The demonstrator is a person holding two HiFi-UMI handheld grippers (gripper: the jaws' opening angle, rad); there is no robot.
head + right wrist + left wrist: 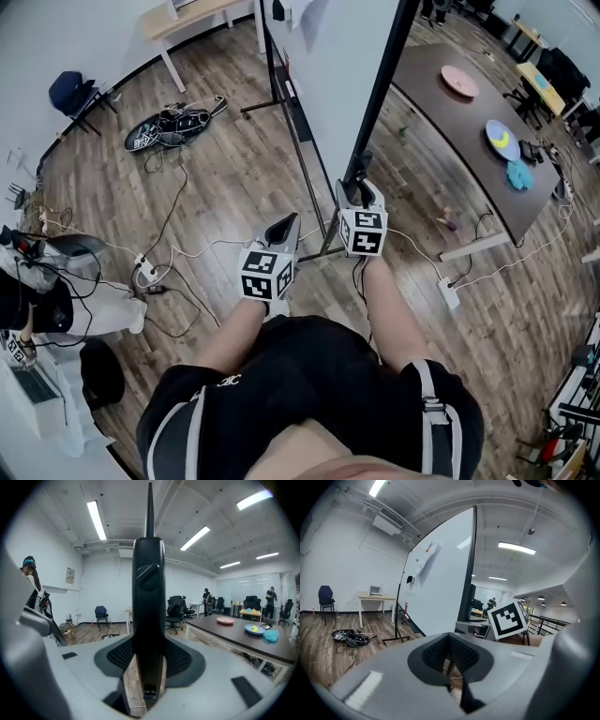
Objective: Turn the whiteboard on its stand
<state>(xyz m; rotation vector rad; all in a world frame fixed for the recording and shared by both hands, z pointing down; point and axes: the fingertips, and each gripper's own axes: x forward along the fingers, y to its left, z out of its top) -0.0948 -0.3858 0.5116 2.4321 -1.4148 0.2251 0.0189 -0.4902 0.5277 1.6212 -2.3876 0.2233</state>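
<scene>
The whiteboard (328, 66) stands on its wheeled stand, seen nearly edge-on from above, its white face toward the left. My right gripper (361, 190) is shut on the black side frame (380, 94) at the board's near edge. In the right gripper view that black frame (148, 597) rises upright between the pads of the right gripper (149, 663), which press on both its sides. My left gripper (284, 225) hangs just left of it, apart from the board. In the left gripper view the left gripper (449, 656) has its pads together with nothing between them, and the whiteboard (440, 588) fills the middle.
The stand's black foot (272, 103) lies on the wooden floor. A long brown table (459, 122) with plates is close on the right. Cables and a power strip (145, 272), a tangle of gear (173, 127) and a blue chair (70, 91) lie to the left.
</scene>
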